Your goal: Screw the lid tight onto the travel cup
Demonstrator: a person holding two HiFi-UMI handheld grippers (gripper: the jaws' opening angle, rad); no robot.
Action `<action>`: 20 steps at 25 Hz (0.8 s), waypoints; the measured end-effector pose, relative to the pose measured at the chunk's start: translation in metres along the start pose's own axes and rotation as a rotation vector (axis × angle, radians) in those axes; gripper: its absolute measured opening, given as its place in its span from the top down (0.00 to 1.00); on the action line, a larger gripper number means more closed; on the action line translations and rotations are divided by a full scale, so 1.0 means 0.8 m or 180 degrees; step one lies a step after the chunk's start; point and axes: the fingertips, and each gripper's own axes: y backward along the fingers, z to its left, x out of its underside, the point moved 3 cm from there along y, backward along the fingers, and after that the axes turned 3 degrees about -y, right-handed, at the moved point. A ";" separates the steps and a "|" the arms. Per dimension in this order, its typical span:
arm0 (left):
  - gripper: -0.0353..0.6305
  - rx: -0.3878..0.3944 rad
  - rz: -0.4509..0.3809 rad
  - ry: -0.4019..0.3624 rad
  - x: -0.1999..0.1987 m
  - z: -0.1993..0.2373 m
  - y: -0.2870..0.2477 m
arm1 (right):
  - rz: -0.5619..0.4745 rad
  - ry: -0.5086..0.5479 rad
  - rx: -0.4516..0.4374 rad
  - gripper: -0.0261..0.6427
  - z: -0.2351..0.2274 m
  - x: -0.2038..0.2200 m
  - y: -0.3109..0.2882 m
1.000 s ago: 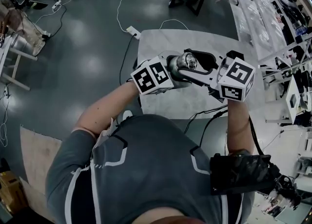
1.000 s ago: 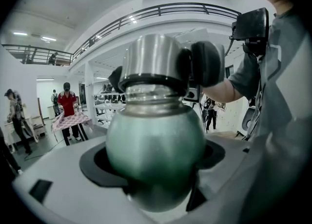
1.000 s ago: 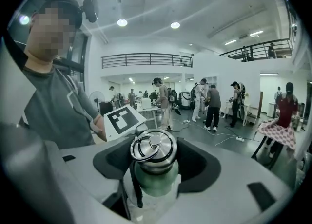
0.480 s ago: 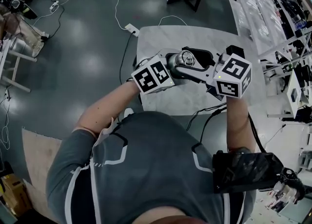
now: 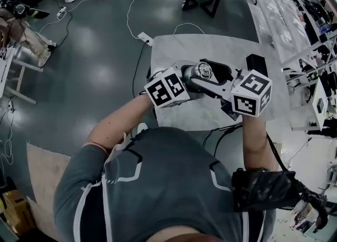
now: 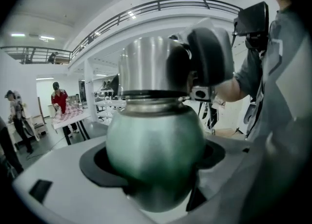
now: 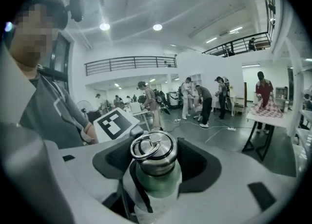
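Note:
The travel cup [image 5: 201, 70] is held in the air over the white table [image 5: 168, 51]: a rounded green body [image 6: 155, 140] with a steel lid [image 7: 153, 150] that carries a ring. My left gripper [image 5: 188, 76] is shut on the green body, which fills the space between its black pads in the left gripper view. My right gripper [image 5: 209, 77] reaches in from the right, its jaws wide to either side of the lid. One of its pads [image 6: 209, 55] lies close against the lid's edge. I see no firm press on the lid.
A black box [image 5: 256, 62] lies at the table's right edge. A power strip [image 5: 143, 37] and cables run across the floor beyond the table. Shelving [image 5: 310, 30] crowds the right side. Several people [image 7: 204, 101] stand far off in the hall.
Both grippers and the cup have drifted slightly right and toward me in the head view. The hold on the cup looks the same.

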 end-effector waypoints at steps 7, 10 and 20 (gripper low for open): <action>0.35 0.0495 -0.0329 -0.0010 -0.048 -0.018 0.038 | -0.0518 0.0529 -0.0656 0.48 0.031 -0.042 0.024; 0.35 0.0788 -0.0439 -0.0061 -0.062 -0.042 0.049 | -0.0648 0.0760 -0.0949 0.48 0.048 -0.046 0.032; 0.35 0.0878 -0.0383 -0.0200 -0.070 -0.060 0.051 | -0.0687 0.0980 -0.1330 0.54 0.070 -0.047 0.041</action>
